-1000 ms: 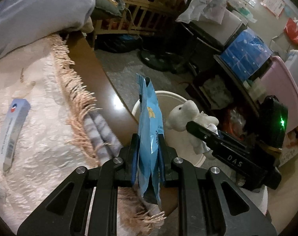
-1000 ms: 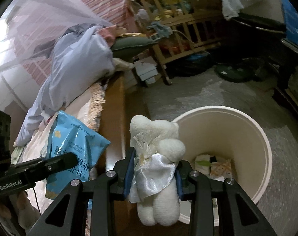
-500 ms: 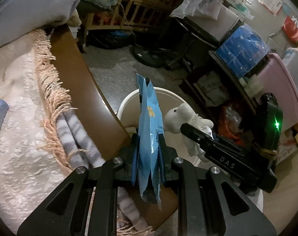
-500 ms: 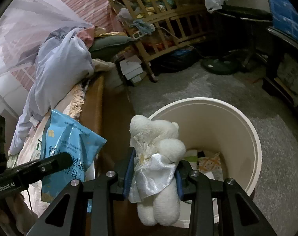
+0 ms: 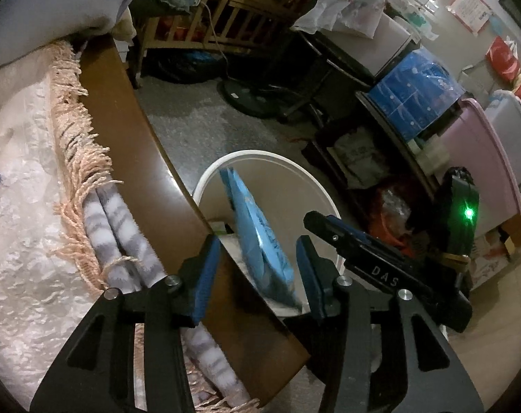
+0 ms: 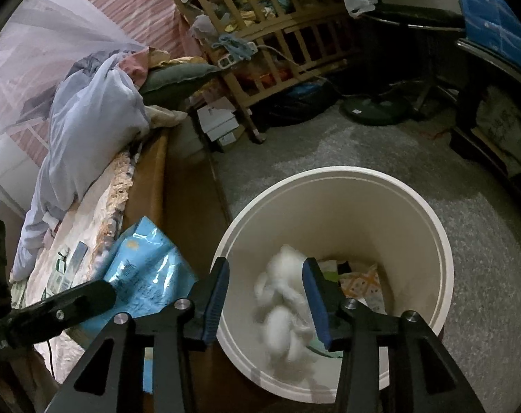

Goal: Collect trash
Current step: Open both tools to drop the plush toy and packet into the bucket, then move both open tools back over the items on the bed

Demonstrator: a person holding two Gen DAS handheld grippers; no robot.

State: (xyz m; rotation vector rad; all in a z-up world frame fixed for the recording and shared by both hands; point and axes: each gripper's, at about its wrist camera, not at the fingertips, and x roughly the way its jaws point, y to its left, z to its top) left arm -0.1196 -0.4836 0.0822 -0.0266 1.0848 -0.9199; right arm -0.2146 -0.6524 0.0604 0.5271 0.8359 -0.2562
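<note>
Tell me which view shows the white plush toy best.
The right wrist view. There the white plush toy sits, motion-blurred, between the open fingers of the right gripper, above the mouth of the cream bin. The left wrist view shows none of the toy, only the blue bag over the same bin.

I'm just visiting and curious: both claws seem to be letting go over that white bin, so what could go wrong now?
1. The blue packet hangs free between the just-opened jaws of the left gripper, near the bin's rim beside the bed edge; it might catch there or slip outside.
2. The white plush toy, blurred between the right gripper's just-opened jaws, looks like a keepsake, perhaps not trash.
</note>
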